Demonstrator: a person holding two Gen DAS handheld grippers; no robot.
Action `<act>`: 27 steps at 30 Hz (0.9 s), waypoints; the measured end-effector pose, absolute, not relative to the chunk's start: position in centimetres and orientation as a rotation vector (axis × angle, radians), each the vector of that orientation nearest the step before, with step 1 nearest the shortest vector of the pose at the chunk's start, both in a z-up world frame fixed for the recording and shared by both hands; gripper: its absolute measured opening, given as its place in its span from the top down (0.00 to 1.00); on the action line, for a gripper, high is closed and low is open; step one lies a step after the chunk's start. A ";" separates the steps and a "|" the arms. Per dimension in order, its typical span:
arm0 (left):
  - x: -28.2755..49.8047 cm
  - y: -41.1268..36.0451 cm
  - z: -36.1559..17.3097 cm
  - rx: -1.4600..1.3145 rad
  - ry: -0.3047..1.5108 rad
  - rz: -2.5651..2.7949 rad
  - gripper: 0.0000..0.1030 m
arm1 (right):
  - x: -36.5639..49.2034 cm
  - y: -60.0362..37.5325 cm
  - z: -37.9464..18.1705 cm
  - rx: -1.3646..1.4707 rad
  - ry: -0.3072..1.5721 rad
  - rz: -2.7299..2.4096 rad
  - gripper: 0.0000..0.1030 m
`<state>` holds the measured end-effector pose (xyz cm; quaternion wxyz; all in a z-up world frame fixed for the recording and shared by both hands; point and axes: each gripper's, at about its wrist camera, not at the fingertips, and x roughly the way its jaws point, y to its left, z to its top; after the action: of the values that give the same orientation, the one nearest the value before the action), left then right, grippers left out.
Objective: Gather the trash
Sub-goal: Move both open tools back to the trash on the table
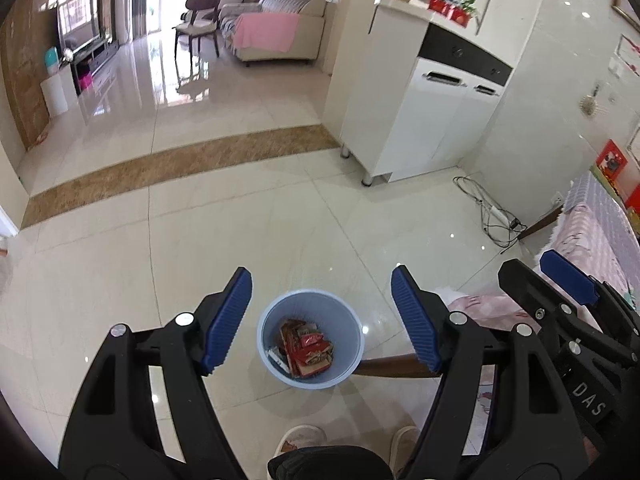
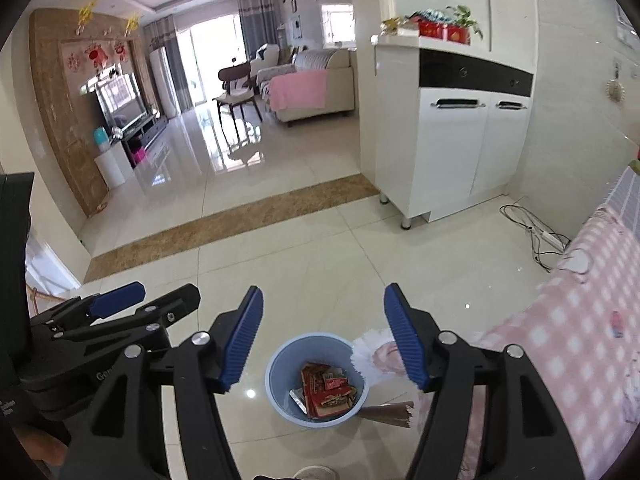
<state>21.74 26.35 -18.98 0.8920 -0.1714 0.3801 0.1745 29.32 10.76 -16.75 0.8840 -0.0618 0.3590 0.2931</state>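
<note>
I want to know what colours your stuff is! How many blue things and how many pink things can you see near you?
Blue: 3, the bin, the left tongs pads, the right tongs pads.
Pink: 2, the checked cloth beside the bin, the blanket on the sofa.
Total: 5

Bright daylight, floor [image 1: 240, 128] glare, fisheye-warped edges
</note>
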 end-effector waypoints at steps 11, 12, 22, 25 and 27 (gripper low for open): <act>22.2 17.6 -12.9 -0.216 0.697 0.178 0.31 | 26.7 1.7 -10.8 -0.148 0.633 0.501 0.37; 22.5 16.4 -12.4 -0.210 0.693 0.151 0.31 | 26.4 0.1 -10.3 -0.151 0.620 0.473 0.37; 25.4 2.1 -11.1 -0.144 0.724 -0.131 0.31 | 24.8 -15.8 -9.5 -0.097 0.611 0.236 0.36; 26.4 -2.8 -11.4 -0.114 0.753 -0.198 0.31 | 24.7 -20.6 -10.4 -0.072 0.630 0.170 0.36; 26.7 -5.2 -11.7 -0.098 0.768 -0.225 0.31 | 24.8 -23.6 -11.1 -0.053 0.650 0.132 0.36</act>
<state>26.74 -5.21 -11.68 0.9197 -0.0479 0.3738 -0.1097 24.77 -23.58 -11.09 0.9452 -0.0261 0.3190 0.0650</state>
